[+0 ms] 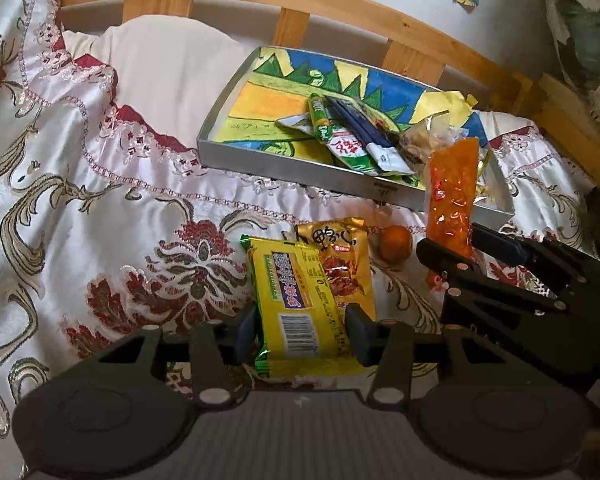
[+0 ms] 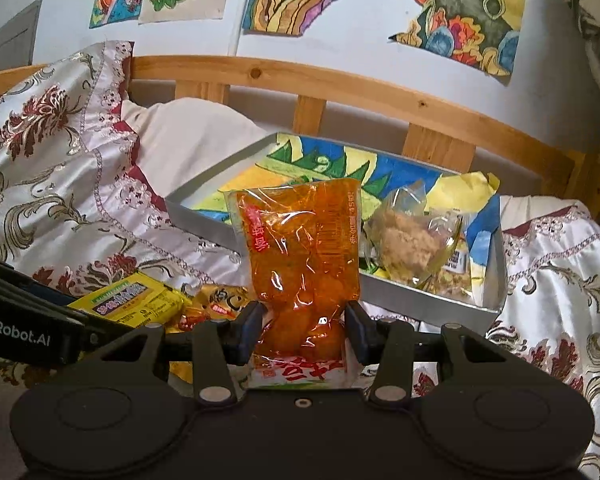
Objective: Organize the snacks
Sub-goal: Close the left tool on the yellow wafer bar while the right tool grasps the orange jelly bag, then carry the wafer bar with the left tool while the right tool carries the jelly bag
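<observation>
A: The yellow packet (image 1: 304, 304) covers the near left part of the gold packet (image 1: 342, 264). Can you read the gold one's print?

B: No, too small. The orange pouch (image 2: 300, 256) hides the middle of the tray (image 2: 204, 216) in the right wrist view.

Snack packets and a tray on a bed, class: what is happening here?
A person is sorting snacks with two hand-held grippers. The left gripper is shut on a yellow packet; the right gripper is shut on an orange pouch, held upright in front of the grey tray. Several packets already lie in the tray. A gold packet and a small orange ball are on the bedspread.
</observation>
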`<state>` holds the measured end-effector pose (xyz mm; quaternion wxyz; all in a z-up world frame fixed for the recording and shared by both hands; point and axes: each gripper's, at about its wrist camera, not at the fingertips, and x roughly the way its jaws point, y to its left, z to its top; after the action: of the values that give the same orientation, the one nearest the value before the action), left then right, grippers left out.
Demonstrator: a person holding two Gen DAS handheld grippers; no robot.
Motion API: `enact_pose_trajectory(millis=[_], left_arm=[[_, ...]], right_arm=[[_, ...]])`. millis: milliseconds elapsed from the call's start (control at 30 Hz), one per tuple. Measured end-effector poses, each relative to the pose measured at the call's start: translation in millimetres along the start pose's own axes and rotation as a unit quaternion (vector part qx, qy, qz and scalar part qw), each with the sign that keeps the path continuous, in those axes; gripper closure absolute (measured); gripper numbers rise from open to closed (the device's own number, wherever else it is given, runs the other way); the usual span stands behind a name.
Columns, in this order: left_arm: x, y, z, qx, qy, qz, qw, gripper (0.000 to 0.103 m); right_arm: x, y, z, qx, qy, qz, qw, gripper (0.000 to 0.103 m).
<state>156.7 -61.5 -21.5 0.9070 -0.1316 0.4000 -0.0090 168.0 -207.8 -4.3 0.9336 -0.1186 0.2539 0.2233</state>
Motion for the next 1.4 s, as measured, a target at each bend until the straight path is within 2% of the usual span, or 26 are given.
enact_pose_trajectory(millis=[167,433,467,533,600,767,867,967,1033,1067,1100,1200,1400], left_arm=[[2,-2,-2,0.003,0.002,-0.005,1.0,0.053],[-8,-2,0,0.002,-0.028,-0.005,0.9996,0.056],[-9,-2,1,0.001,-0.03,-0.005,0.9995,0.057],[-8,-2,1,0.006,-0.029,-0.001,0.9996,0.067],[-5,-2,-1,0.009,-0.02,0.0,0.9998,0.067],[13,-5,-7,0.031,0.026,0.016,0.999,0.063],[21,-4,-8,0.034,0.035,0.026,0.9985,0.047],[28,-6,-4,0.039,0.038,0.032,0.998,0.041],[34,-11,-4,0.059,0.044,0.045,0.9963,0.041],[38,-14,-5,0.072,0.048,0.051,0.995,0.043],[40,-17,-7,0.088,0.05,0.056,0.9933,0.05],[41,-24,-10,0.115,0.044,0.061,0.9905,0.052],[32,-14,1,0.072,0.045,0.048,0.9952,0.052]], right_arm=[[-4,1,2,-0.004,-0.012,0.0,1.0,0.056],[-6,-3,5,0.005,-0.021,-0.003,1.0,0.056],[-7,-3,6,0.006,-0.023,-0.003,1.0,0.056],[-7,-3,6,0.006,-0.024,-0.004,1.0,0.056],[-7,-3,6,0.006,-0.024,-0.003,1.0,0.056],[-7,-3,6,0.005,-0.022,-0.003,1.0,0.056],[-6,-3,6,0.007,-0.022,-0.005,1.0,0.056],[-6,-4,5,0.008,-0.021,-0.006,1.0,0.056],[-5,-5,5,0.01,-0.021,-0.007,1.0,0.056],[-5,-5,5,0.01,-0.021,-0.007,1.0,0.056],[-5,-5,5,0.011,-0.022,-0.008,1.0,0.056],[-6,-7,7,0.012,-0.026,-0.009,1.0,0.056],[-9,-8,10,0.012,-0.037,-0.012,0.999,0.056]])
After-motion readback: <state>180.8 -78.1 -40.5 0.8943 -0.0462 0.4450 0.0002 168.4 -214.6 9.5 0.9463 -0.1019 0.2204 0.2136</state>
